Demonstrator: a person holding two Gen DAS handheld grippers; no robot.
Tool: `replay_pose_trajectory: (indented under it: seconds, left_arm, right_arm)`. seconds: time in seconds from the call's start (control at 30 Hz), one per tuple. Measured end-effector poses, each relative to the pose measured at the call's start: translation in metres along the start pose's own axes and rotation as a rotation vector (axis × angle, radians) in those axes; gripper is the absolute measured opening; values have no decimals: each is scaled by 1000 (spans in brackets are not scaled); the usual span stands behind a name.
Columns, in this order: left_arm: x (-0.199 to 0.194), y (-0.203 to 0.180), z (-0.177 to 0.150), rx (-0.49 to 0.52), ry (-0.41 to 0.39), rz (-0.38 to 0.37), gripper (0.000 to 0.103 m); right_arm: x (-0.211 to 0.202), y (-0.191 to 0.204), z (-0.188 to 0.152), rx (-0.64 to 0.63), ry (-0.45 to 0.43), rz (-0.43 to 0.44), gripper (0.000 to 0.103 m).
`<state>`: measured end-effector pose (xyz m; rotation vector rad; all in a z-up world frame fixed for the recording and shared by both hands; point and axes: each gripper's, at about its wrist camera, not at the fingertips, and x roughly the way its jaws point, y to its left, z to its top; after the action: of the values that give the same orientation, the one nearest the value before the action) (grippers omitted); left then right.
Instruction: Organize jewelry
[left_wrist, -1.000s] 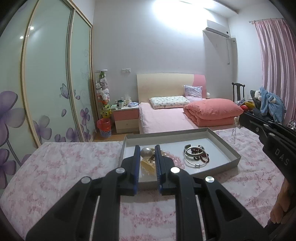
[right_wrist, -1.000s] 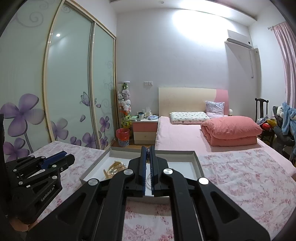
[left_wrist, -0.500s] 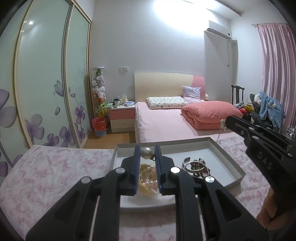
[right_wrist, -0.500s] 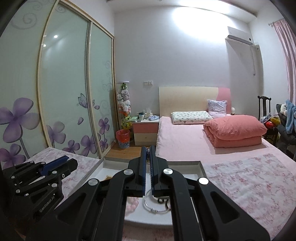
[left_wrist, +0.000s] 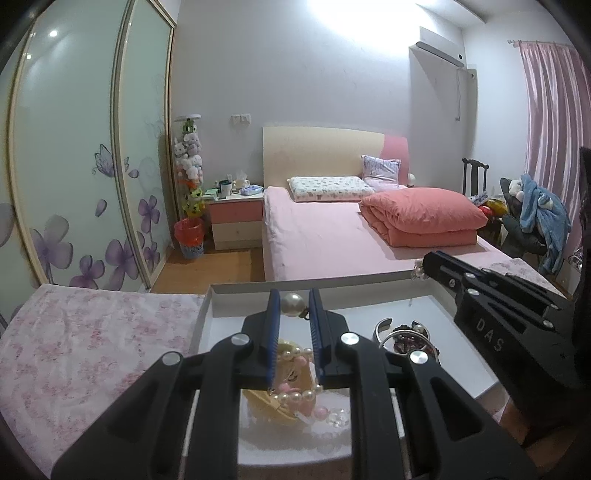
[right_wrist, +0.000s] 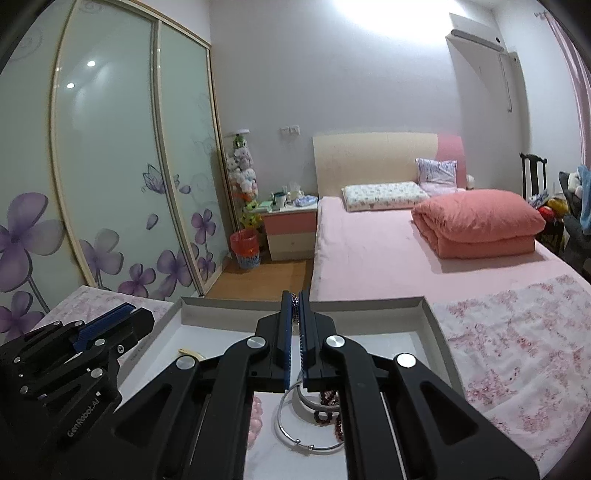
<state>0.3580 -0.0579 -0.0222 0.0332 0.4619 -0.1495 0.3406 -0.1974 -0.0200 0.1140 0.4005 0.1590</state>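
A: Two pieces are off the surface, one in each of your tools. Your left gripper (left_wrist: 293, 295) is clamped on a big pearl (left_wrist: 293, 304) right at its tips. Your right gripper (right_wrist: 294, 295) is pinched tight on a small beaded piece (right_wrist: 294, 302).

B: Where do they sit against the white tray (left_wrist: 236, 291)?

A: Both hang over it. In the left wrist view the pearl bracelet (left_wrist: 295, 397) lies at lower centre, straight beneath your left jaws. In the right wrist view the silver bangle (right_wrist: 291, 441) and dark red beads (right_wrist: 325, 415) lie at lower centre, under your right jaws.

B: So which hand takes which side?

A: I'd judge your left serves the tray's left half and your right serves its right half. Bare tray floor shows just ahead of both tips, towards the far wall, so each piece could be set down there, ahead of the pile under it
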Motion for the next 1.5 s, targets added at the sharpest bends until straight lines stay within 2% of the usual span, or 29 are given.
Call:
replay_pose_trajectory:
  seconds: [0.13, 0.2, 0.23, 0.27, 0.3, 0.37, 0.5, 0.7, 0.73, 0.77, 0.87, 1.03, 1.1, 1.2, 1.5]
  left_arm:
    - [11, -1, -2, -1, 17, -13, 18]
    - [12, 1, -3, -1, 20, -18, 22]
    - [12, 2, -3, -4, 19, -15, 27]
    - [10, 3, -2, -7, 16, -12, 29]
    - [7, 7, -1, -14, 9, -7, 32]
    - [1, 11, 1, -26, 3, 0, 33]
    - [-22, 26, 9, -73, -13, 1, 35]
    - [-80, 41, 13, -100, -78, 7, 52]
    - [-94, 44, 11, -106, -91, 9, 57]
    - [-102, 45, 10, -108, -97, 10, 61]
    - [-139, 50, -4, -120, -124, 38, 84]
    - [-182, 54, -34, -137, -137, 41, 96]
    - [-196, 54, -46, -140, -144, 54, 98]
    - [-213, 51, -60, -143, -153, 76, 98]
    - [-250, 40, -92, -92, -178, 165, 99]
  right_arm:
    - [8, -4, -2, 25, 43, 5, 6]
    - [8, -7, 0, 44, 55, 11, 7]
    - [7, -9, 0, 49, 56, 11, 9]
    - [4, -10, 1, 54, 54, 10, 19]
    - [3, -12, 2, 58, 50, 7, 38]
    - [-9, -15, 5, 73, 17, -7, 51]
    - [-27, -18, 13, 83, -15, -11, 51]
    - [-75, -11, 23, 72, -77, -1, 52]
    - [-87, -8, 22, 70, -89, 4, 52]
    - [-97, -5, 21, 69, -100, 7, 55]
    - [-125, 2, 11, 62, -115, 7, 67]
    - [-163, 14, -12, 43, -116, 11, 85]
    - [-176, 20, -22, 19, -127, -11, 96]
    - [-189, 25, -33, -5, -141, -38, 101]
    - [-216, 30, -58, -39, -145, -127, 101]
